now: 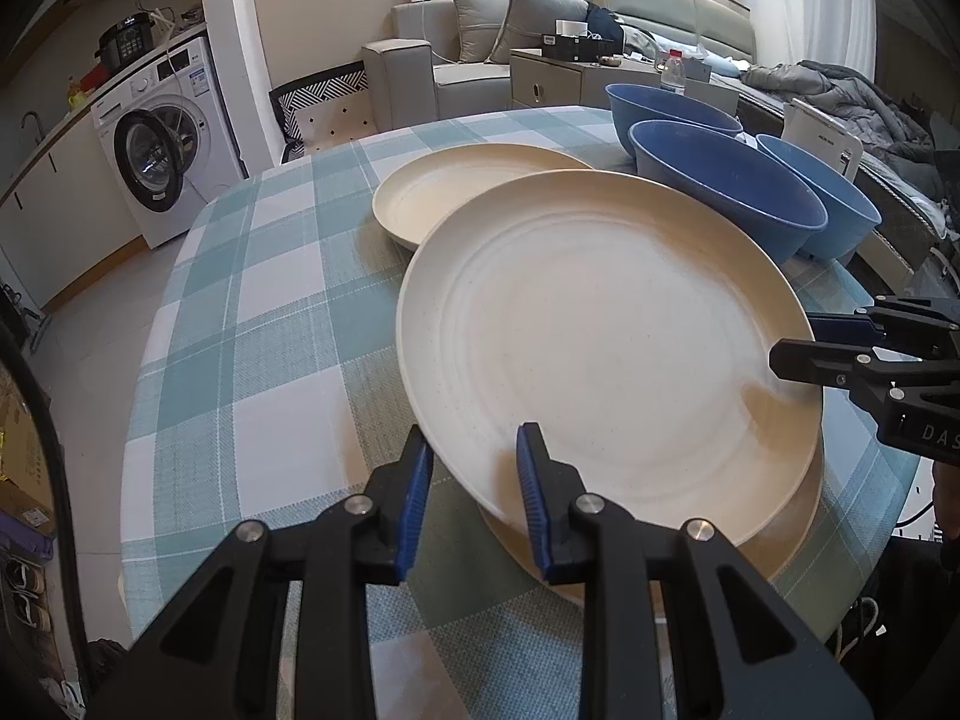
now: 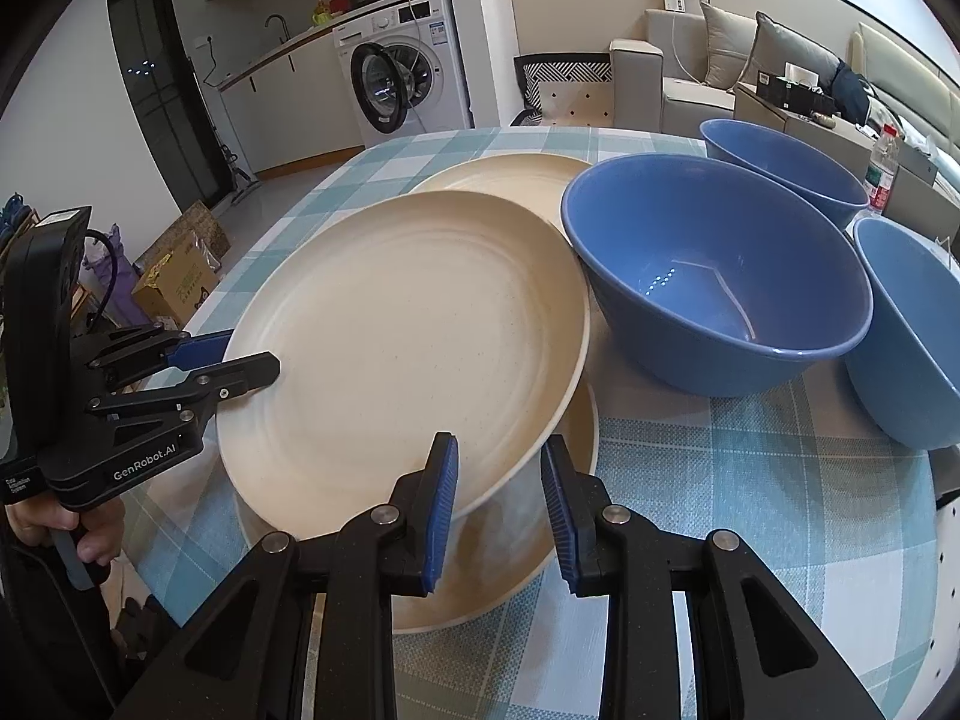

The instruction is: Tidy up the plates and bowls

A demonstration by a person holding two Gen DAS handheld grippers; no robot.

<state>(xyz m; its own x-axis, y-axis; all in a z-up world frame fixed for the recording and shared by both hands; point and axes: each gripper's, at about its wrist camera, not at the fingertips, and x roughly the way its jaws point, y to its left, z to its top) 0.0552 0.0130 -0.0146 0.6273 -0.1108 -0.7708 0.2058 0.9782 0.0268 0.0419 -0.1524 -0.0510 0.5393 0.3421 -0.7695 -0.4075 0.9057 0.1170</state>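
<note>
A cream plate (image 1: 600, 348) (image 2: 408, 324) is tilted above a second cream plate (image 1: 798, 540) (image 2: 510, 570) on the checked table. My left gripper (image 1: 474, 468) (image 2: 252, 354) is open, its jaws astride the upper plate's near-left rim. My right gripper (image 2: 498, 468) (image 1: 792, 342) is open, its jaws astride the plate's opposite rim. A third cream plate (image 1: 456, 192) (image 2: 510, 177) lies farther back. Three blue bowls (image 1: 726, 192) (image 2: 714, 276) stand to the right.
The round table has a teal checked cloth (image 1: 258, 312) (image 2: 750, 510). A washing machine (image 1: 162, 144), a sofa (image 1: 480, 48) and a water bottle (image 2: 882, 168) are beyond the table. Cardboard boxes (image 2: 174, 276) sit on the floor.
</note>
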